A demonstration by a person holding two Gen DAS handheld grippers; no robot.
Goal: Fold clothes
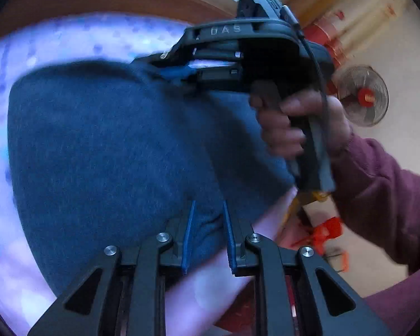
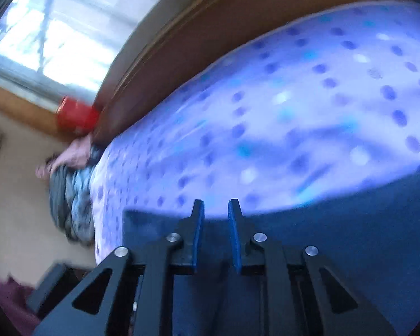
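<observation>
A bed with a polka-dot sheet [image 2: 308, 98] and a wooden headboard [image 2: 182, 56], window light behind, and here's the fold under way. The left gripper [image 1: 207, 212] has its jaws nearly together, pinching a bunched edge of the blue-grey garment [image 1: 112, 140] near the bed's edge. Across the cloth, the right gripper [image 1: 182, 70] looks clamped on the far corner, jaws narrow, a hand [image 1: 299, 123] on its grip. Best bet: carry both corners level and together, cloth taut, so the fold lands square
</observation>
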